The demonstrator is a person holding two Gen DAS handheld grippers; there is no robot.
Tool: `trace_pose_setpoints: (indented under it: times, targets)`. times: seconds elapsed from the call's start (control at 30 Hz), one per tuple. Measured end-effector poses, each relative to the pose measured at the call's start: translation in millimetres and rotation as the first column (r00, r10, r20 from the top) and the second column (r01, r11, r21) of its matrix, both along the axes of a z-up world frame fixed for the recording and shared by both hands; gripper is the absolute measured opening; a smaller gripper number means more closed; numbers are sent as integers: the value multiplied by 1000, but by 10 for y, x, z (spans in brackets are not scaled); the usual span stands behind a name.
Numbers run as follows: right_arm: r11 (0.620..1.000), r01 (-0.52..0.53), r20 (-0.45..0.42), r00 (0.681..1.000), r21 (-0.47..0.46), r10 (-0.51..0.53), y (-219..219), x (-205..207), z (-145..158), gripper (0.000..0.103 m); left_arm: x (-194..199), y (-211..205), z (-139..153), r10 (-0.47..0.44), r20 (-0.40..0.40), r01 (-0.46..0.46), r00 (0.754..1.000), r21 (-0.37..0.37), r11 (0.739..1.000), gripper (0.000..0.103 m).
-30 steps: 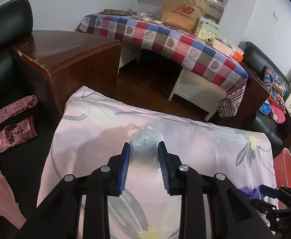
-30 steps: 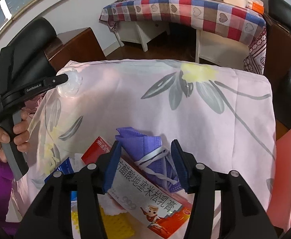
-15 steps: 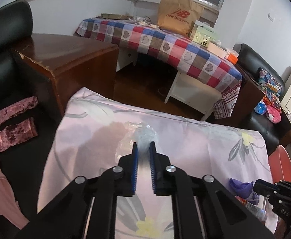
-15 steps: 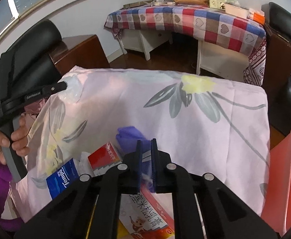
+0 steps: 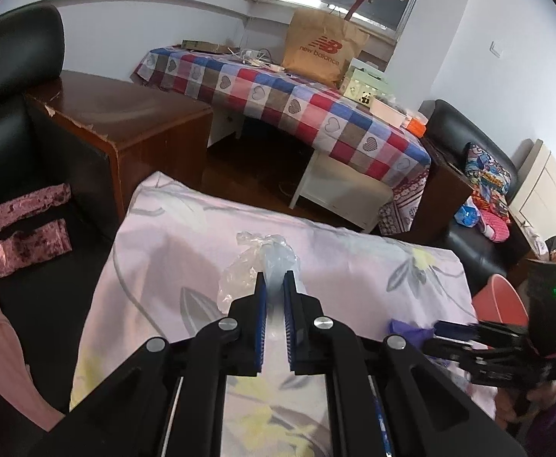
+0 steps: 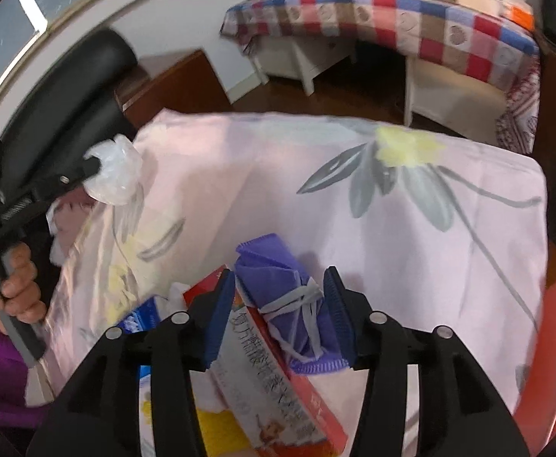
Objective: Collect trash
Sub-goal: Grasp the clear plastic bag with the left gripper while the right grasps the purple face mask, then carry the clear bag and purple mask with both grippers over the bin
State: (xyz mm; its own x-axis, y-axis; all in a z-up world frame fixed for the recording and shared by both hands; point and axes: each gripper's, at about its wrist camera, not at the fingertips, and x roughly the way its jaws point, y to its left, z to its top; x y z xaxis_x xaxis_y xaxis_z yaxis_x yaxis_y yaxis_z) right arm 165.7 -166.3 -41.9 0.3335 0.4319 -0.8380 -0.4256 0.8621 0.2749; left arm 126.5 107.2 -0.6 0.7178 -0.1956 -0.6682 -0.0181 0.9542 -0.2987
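My left gripper (image 5: 273,285) is shut on a crumpled clear plastic bag (image 5: 253,264) and holds it just above the pink flowered cloth (image 5: 346,255); the bag also shows in the right wrist view (image 6: 116,173). My right gripper (image 6: 279,293) is open, its fingers on either side of a folded purple face mask (image 6: 293,304) that lies on a red and white medicine box (image 6: 278,377). A blue packet (image 6: 140,316) and something yellow (image 6: 220,434) lie beside the box.
A pink-red bin (image 5: 500,301) stands off the cloth's right edge, also seen in the right wrist view (image 6: 548,354). A wooden cabinet (image 5: 125,129), a black sofa (image 5: 7,87) and a table with a checked cloth (image 5: 297,103) lie beyond.
My right gripper, shut half a second ago, has opened around the purple mask. My left gripper stays shut on the plastic bag and has lifted it a little off the cloth.
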Motion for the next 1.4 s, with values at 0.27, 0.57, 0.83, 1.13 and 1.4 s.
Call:
trace_pose_setpoints:
  times: [0.27, 0.57, 0.83, 1.13, 1.4]
  targets:
    - [993, -80, 21, 996, -83, 82, 42, -94, -105, 32, -51, -29, -26, -8, -25, 7, 1000, -7, 1000, 8]
    - [997, 59, 96, 994, -58, -53, -304, -353, 60, 23, -71, -339, 132, -69, -1, 69, 998, -21, 997, 8]
    - [970, 239, 157, 957, 48, -243, -779, -673, 317, 23, -129, -1008, 290, -183, 26, 184, 983, -45, 982, 8]
    - [872, 483, 238, 840, 84, -488, -1569, -973, 577, 23, -188, -2010, 493, -338, 69, 342, 938, -44, 939, 8]
    - [773, 627, 249, 737, 97, -629, -2318, -1116, 581, 23, -221, -2984, 577, -472, 90, 477, 877, -36, 878, 8]
